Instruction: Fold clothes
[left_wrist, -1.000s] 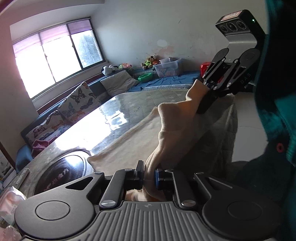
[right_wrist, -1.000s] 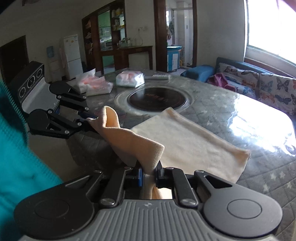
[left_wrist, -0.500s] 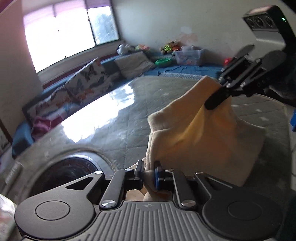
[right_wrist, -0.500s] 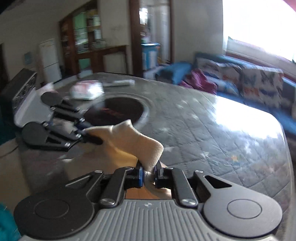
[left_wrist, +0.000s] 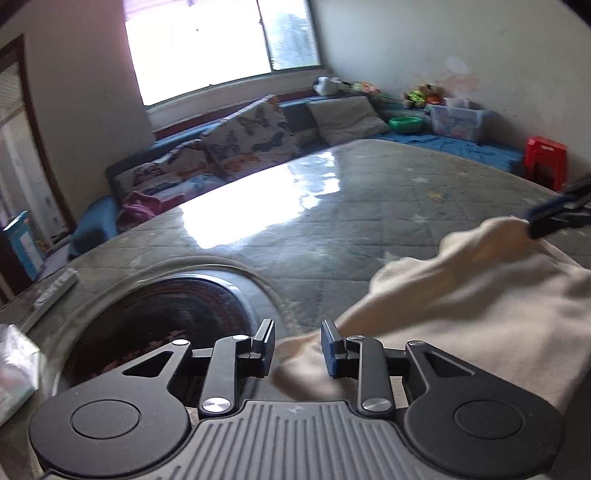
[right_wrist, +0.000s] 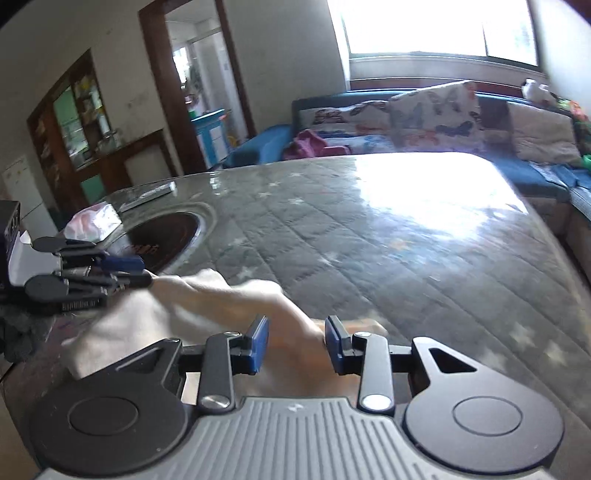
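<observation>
Fingers on both tools stand apart, and we read both pairs of jaws as opening: our left gripper has its blue-padded fingers spread with a corner of the cream-coloured soft fleece cloth lying loose between them, the pads clear of the fabric on either side, and our right gripper shows the same, its pads apart with the cloth's edge lying between them. From the left wrist we see the cloth spread to the right over the grey quilted star-patterned table cover, with the other tool's tips touching its raised far corner at the frame's right edge. From the right wrist the cloth runs leftward to the left tool, whose side-on fingers sit at its far end. Beyond the left gripper lies the round dark glass cooktop inset, which the right view places farther off on the left. Only the right view shows the clear plastic packet with pink contents beside that inset and the doorway with wooden shelves behind. Only the left view shows the red plastic stool and green bowl. Both reach the butterfly-print cushions under the bright window.
</observation>
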